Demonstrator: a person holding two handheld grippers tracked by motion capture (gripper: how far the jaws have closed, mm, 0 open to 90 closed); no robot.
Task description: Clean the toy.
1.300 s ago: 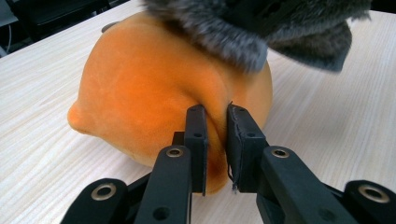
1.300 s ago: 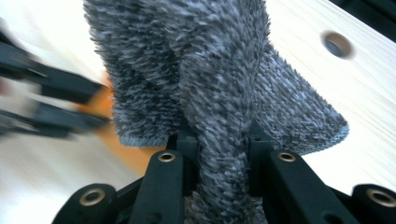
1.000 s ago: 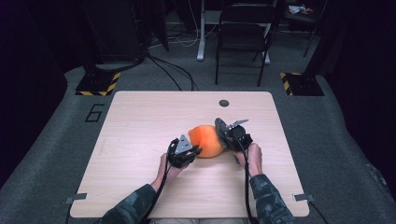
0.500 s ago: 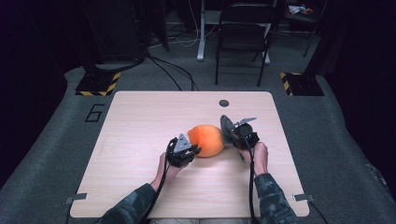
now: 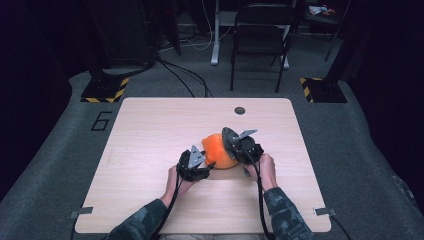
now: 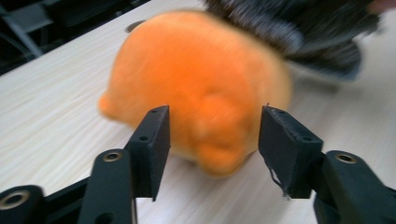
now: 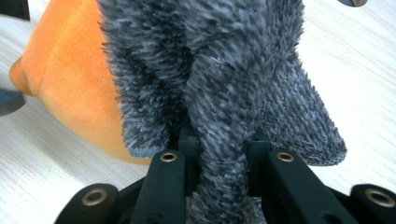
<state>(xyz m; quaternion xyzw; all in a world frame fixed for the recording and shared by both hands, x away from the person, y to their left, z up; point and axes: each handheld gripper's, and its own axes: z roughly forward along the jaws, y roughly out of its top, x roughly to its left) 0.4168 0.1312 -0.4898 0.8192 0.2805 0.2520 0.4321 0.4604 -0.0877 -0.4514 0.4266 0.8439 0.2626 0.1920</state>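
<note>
Orange plush toy (image 5: pixel 218 150) lies near the middle of the table (image 5: pixel 150 125), its grey furry part toward the right. Your right gripper (image 7: pixel 217 144) is clamped on a fold of that grey fur (image 7: pixel 219 70). Your left gripper (image 6: pixel 212 135) has just been opening; its jaws stand apart around the orange body, not pressing. Step: left releases, right holds. Next: back the left clear before lifting.

The table (image 5: pixel 150 150) is evenly lit from above while the surrounding room sinks into darkness; the left gripper view smears the orange plush toy (image 6: pixel 201 88) (motion blur), the right stays sharp.
</note>
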